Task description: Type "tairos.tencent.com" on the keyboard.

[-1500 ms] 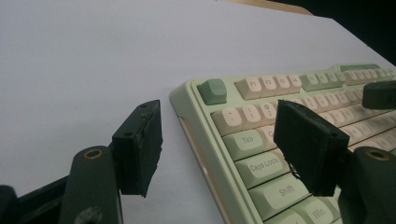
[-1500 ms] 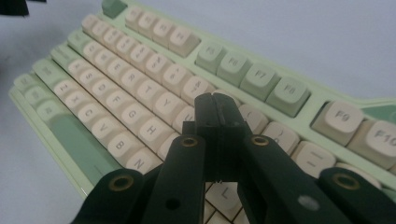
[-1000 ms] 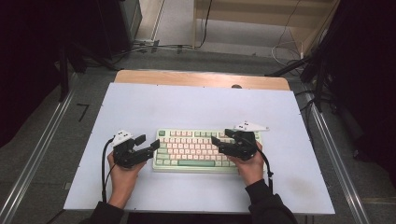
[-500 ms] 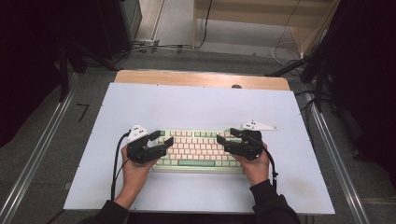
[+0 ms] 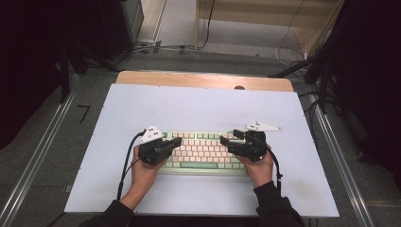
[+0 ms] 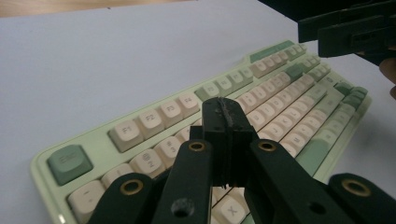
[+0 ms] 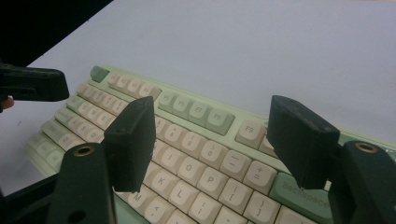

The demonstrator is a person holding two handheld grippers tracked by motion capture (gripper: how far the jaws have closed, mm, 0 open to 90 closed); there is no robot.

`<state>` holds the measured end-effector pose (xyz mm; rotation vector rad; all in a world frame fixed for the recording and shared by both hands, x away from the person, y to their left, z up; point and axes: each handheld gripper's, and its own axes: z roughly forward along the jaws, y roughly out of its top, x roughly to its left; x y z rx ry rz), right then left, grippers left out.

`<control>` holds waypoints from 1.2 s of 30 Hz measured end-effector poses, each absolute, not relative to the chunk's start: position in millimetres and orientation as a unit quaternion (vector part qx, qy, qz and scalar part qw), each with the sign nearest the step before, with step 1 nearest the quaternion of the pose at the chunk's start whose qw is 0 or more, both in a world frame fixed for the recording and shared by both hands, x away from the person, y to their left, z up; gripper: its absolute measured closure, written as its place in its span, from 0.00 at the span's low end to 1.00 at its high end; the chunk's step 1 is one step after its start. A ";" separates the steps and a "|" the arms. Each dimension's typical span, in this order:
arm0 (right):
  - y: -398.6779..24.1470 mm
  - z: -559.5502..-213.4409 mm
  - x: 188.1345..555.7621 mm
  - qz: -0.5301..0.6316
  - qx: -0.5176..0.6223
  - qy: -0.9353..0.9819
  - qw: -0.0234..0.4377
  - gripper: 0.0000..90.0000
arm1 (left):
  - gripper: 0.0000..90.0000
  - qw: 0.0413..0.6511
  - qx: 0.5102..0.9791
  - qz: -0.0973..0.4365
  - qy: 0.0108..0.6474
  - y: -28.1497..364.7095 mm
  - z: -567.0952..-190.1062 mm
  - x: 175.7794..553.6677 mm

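A mint-green keyboard [image 5: 201,152] with cream keys lies near the front of the white table top. My left gripper [image 5: 177,141] hovers over its left end, pointing right. In the left gripper view the left gripper [image 6: 224,114] has its jaws pressed together above the number row of the keyboard [image 6: 280,107]; they have just been closing, with nothing between them. My right gripper [image 5: 226,141] hangs over the right half, pointing left. In the right gripper view the right gripper [image 7: 212,121] stands open above the keyboard [image 7: 196,154], nothing between its pads.
The white table top [image 5: 203,104] spreads wide behind and beside the keyboard. A wooden strip [image 5: 203,79] runs along its far edge. Metal rails [image 5: 42,151] flank the table, and cables [image 5: 156,47] lie on the floor beyond.
My left hand has moved right from beside the keyboard to over its left end, and its jaws have closed. The right hand has stayed about where it was.
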<state>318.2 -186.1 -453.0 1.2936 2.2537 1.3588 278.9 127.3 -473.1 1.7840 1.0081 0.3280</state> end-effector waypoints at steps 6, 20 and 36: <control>-186.2 -452.4 314.8 0.462 0.436 0.766 0.099 0.34 | 1.00 0.491 0.757 0.134 0.409 110.6 -477.3 283.6; -190.8 -453.0 312.7 0.460 0.441 0.764 0.102 0.34 | 1.00 0.453 0.778 0.121 0.419 101.7 -486.6 293.5; -196.5 -451.8 308.6 0.459 0.443 0.762 0.109 0.35 | 0.55 0.497 0.735 0.142 0.439 121.3 -470.0 290.0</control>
